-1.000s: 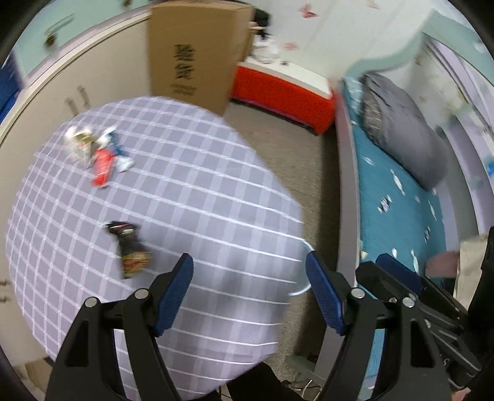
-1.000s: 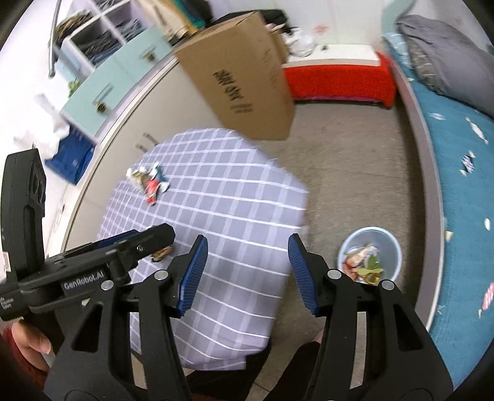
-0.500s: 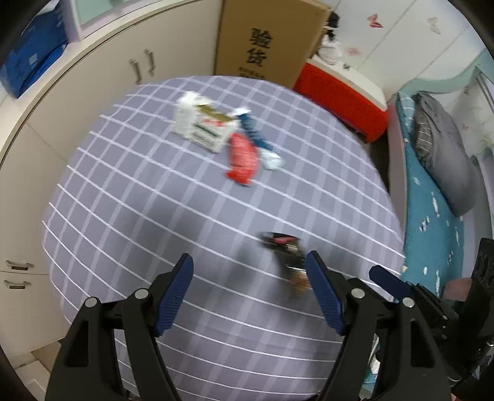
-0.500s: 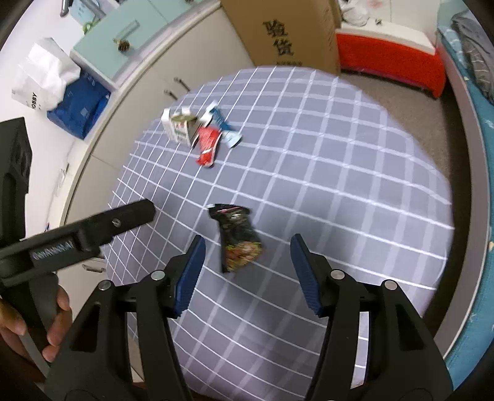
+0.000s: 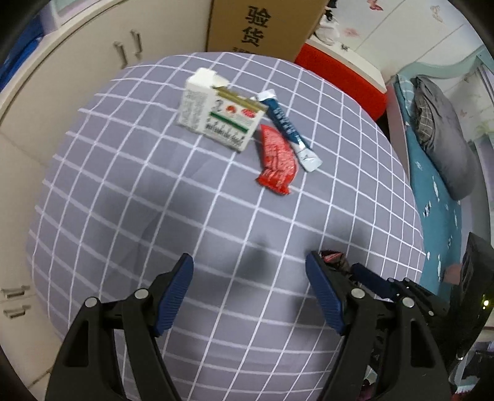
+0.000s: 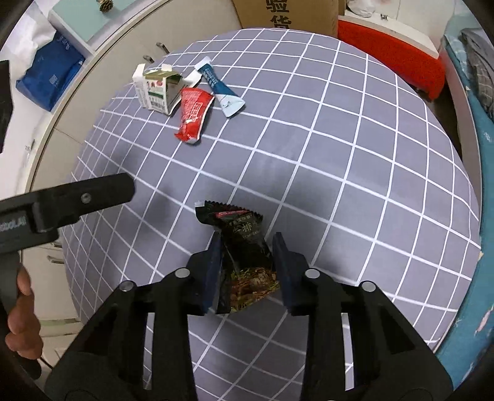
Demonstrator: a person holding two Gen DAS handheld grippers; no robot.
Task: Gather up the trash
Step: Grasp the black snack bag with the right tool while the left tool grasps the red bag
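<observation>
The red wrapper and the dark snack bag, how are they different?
The red wrapper lies far across the table, beside the milk carton; the dark snack bag sits near, between the right gripper's fingers. The red wrapper is plain bright red; the dark snack bag is black with food pictured. Nothing touches the red one. Both are crinkly empty packets on the checked tablecloth.

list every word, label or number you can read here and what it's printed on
"验货": printed in black on the cardboard box behind the table.
Part of a white brand name on the left gripper body in the right wrist view: cut off, unreadable.
Dark snack wrapper, milk carton, red packet, blue sachet: print too small or blurred.
</observation>
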